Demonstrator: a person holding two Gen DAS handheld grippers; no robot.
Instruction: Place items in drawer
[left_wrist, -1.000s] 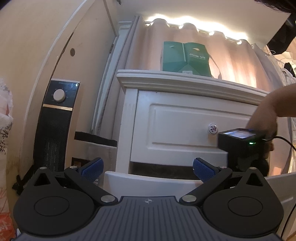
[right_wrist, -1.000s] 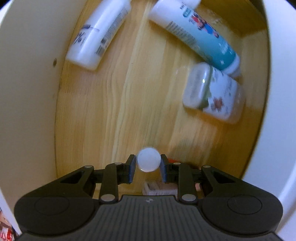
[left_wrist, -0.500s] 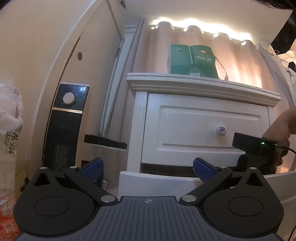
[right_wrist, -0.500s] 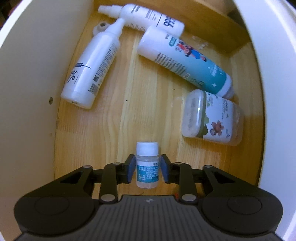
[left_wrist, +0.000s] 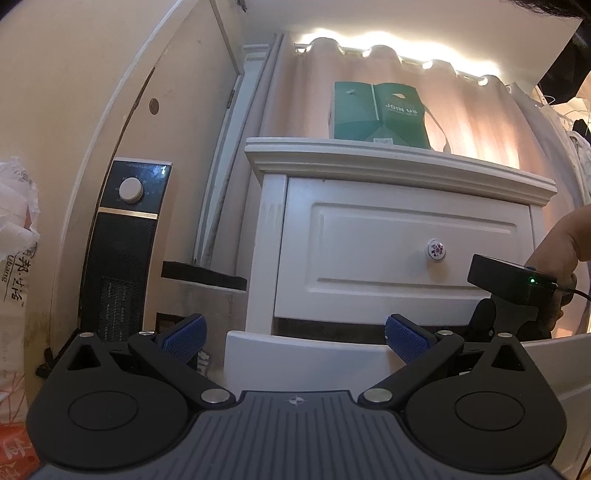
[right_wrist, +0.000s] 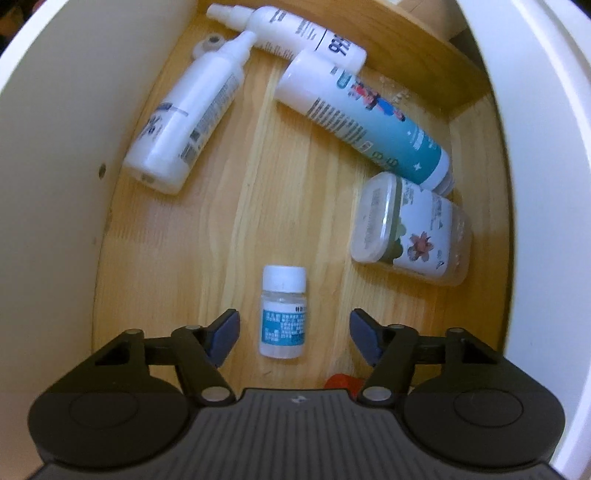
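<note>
Jaws of my right gripper (right_wrist: 294, 336) are opening, pads clear of the small pill bottle (right_wrist: 283, 312) lying between them on the drawer (right_wrist: 236, 206) floor: release step. Next I lift straight out. Left gripper (left_wrist: 294, 334) hangs open, empty.

Open drawer (right_wrist: 236, 206) with a pale wooden floor carrying five things, small white-capped bottle (right_wrist: 282, 312) lying near the front, clear lidded tub (right_wrist: 410, 230) lying at right, teal tube (right_wrist: 364, 118) and two white spray bottles (right_wrist: 188, 122) lying toward the back
</note>
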